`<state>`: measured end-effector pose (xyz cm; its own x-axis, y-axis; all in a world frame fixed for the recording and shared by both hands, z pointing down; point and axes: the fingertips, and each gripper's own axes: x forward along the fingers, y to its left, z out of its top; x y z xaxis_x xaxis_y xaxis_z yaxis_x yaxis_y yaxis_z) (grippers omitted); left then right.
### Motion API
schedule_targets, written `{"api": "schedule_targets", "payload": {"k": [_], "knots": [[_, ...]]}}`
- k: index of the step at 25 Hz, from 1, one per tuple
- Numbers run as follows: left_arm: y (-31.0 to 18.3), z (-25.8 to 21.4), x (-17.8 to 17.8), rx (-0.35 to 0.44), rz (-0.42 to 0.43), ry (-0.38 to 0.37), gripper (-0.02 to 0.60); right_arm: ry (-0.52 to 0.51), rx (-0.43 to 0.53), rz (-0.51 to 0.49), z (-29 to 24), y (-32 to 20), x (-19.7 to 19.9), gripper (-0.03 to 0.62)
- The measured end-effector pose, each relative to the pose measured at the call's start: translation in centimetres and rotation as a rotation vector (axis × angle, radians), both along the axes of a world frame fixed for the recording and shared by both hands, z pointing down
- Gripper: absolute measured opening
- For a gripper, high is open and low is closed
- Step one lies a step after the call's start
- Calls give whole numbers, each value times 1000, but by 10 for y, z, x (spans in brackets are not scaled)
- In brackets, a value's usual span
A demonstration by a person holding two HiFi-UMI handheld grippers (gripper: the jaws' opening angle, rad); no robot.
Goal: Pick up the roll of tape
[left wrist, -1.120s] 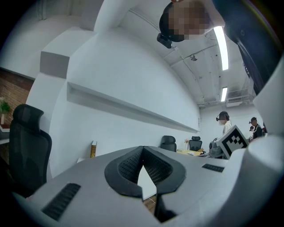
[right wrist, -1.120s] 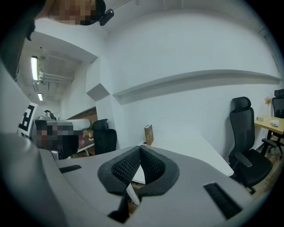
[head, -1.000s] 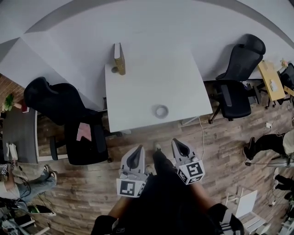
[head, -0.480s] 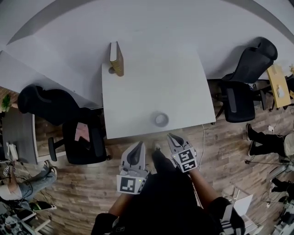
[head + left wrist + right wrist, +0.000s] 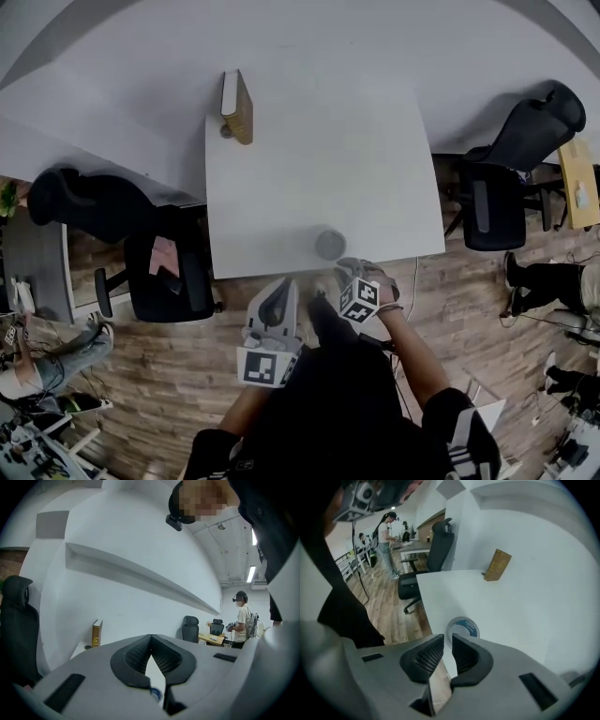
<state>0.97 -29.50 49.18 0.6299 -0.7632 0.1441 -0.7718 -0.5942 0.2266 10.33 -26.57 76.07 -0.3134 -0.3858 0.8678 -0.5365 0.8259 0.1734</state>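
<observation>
Step in hand: approach to the roll of tape, no grasp yet.

The left gripper (image 5: 280, 289) sits lower centre-left in the head view, off the near edge of the counter (image 5: 309, 169) and over the wood floor. In the left gripper view its jaws are clenched tip to tip with nothing in them. I judge it idle for this step.

The roll of tape (image 5: 329, 245) lies flat near the counter's near edge, lower centre of the head view. It is well apart from the book (image 5: 236, 106) standing at the upper left corner.

The right gripper (image 5: 345, 267) is just right of and below the roll, tilted down at it. In the right gripper view its jaws are opening, the gap is narrow and nothing is between them. The roll sits just beyond the tips, untouched.

Next move, as I read it: open wider and come down so one jaw drops into the roll's hole and the other goes outside its wall. Then close and lift.
</observation>
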Motion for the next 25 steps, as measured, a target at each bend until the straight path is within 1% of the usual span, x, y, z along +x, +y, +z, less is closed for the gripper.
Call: {"api": "schedule_targets", "payload": {"k": [4, 7, 14, 17, 21, 25], "knots": [[-6, 6, 2, -20, -10, -8, 23, 145, -2, -132, 29, -6, 5, 81], [-9, 7, 1, -15, -19, -7, 23, 204, 0, -196, 44, -9, 4, 98], [-12, 14, -6, -26, -25, -22, 23, 271, -49, -264, 68, -14, 3, 110], [-13, 13, -8, -31, -35, -7, 23, 299, -47, -286, 77, -16, 2, 112], [-11, 12, -12, -28, -43, -7, 23, 335, -32, -318, 82, -16, 0, 109], [-8, 13, -18, -31, -47, -9, 23, 368, -40, -362, 85, -15, -1, 103]]}}
